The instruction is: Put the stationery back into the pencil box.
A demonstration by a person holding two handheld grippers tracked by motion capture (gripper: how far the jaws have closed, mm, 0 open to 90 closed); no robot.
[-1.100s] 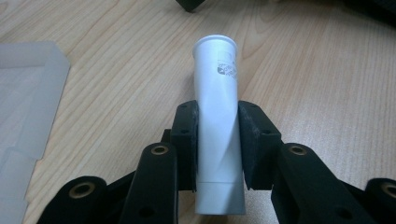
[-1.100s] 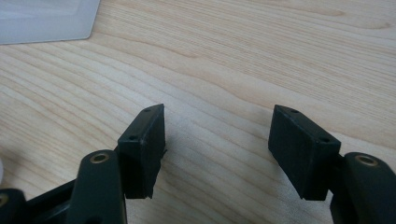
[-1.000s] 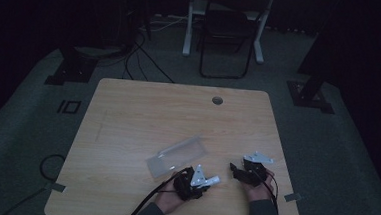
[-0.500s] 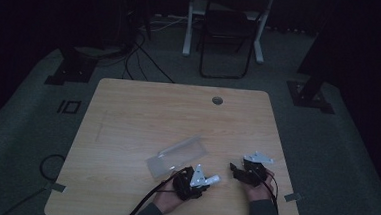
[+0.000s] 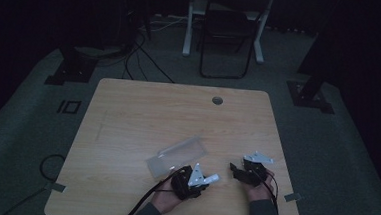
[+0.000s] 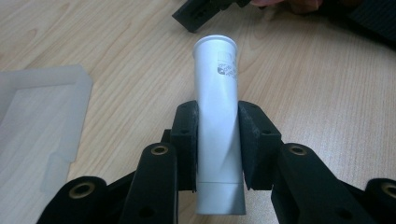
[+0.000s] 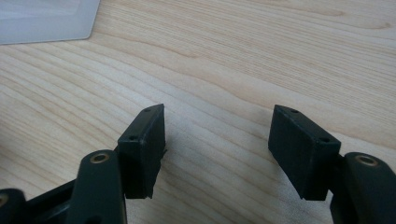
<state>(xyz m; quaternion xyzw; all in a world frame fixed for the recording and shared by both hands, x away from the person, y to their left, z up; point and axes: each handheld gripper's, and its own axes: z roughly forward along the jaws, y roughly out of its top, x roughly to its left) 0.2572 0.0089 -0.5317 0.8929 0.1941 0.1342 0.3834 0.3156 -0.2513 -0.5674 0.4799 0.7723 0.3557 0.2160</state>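
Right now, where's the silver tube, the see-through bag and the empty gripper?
silver tube (image 6: 215, 93), left gripper view, on its upper body.
clear plastic bag (image 5: 178, 156), high view, on its middle.
right gripper (image 7: 217, 140), right gripper view, between its open jaws.

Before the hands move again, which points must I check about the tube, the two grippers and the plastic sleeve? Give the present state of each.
1. Left gripper shut on the silver tube: ok.
2. Tube straight between the pads: ok.
3. Right gripper open and holding nothing: ok.
4. Clear plastic sleeve flat on the table, apart from both grippers: ok.
5. Sleeve's mouth open: cannot tell.
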